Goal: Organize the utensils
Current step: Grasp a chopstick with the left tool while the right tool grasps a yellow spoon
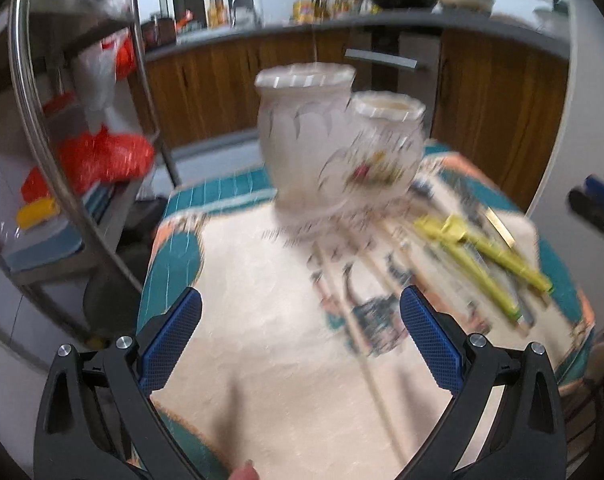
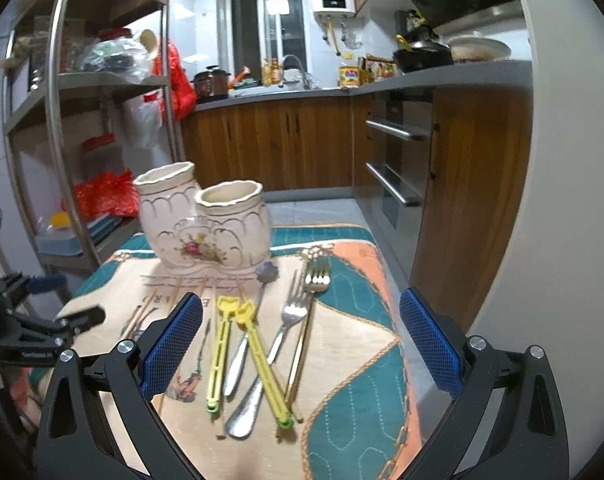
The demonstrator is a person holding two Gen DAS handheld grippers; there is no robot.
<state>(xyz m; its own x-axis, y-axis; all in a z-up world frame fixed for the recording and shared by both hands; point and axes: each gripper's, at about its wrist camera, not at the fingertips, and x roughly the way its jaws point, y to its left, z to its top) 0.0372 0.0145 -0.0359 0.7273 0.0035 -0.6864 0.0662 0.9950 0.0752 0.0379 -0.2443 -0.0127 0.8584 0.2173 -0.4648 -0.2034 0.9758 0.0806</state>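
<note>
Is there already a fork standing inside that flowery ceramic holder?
No: both openings of the ceramic holder look bare, while the forks lie flat on the patterned cloth in front of it.

Indoor kitchen light, left wrist view motion-blurred, right wrist view sharp, fisheye-bent edges, dark corners
</note>
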